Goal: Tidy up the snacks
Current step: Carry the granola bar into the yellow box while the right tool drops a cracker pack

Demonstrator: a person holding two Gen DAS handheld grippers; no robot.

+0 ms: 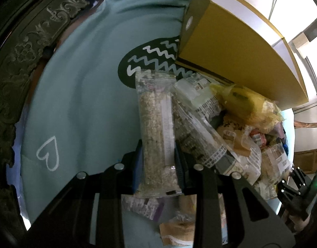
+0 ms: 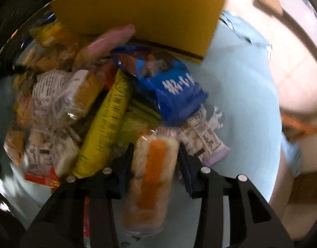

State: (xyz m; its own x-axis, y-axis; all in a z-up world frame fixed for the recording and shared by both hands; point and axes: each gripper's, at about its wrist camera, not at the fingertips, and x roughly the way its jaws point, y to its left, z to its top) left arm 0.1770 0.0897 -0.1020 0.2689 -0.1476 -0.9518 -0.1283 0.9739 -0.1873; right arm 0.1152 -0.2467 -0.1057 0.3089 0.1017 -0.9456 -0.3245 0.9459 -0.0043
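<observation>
Gripping snack bars: left claw (image 1: pixel 157 165), right claw (image 2: pixel 156 161).

Snack pile (image 2: pixel 79 103) motion-blurred, labels illegible

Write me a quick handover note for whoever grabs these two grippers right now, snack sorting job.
Left tongs: shut on a clear-wrapped grain bar.
Right tongs: shut on an orange-striped snack bar; the view is blurred.
Snack pile lies loose on the light blue cloth, against the yellow box.
Done: one bar gripped per side; nothing visibly sorted.
Left: place both bars, then clear the pile, including the blue packet.
</observation>
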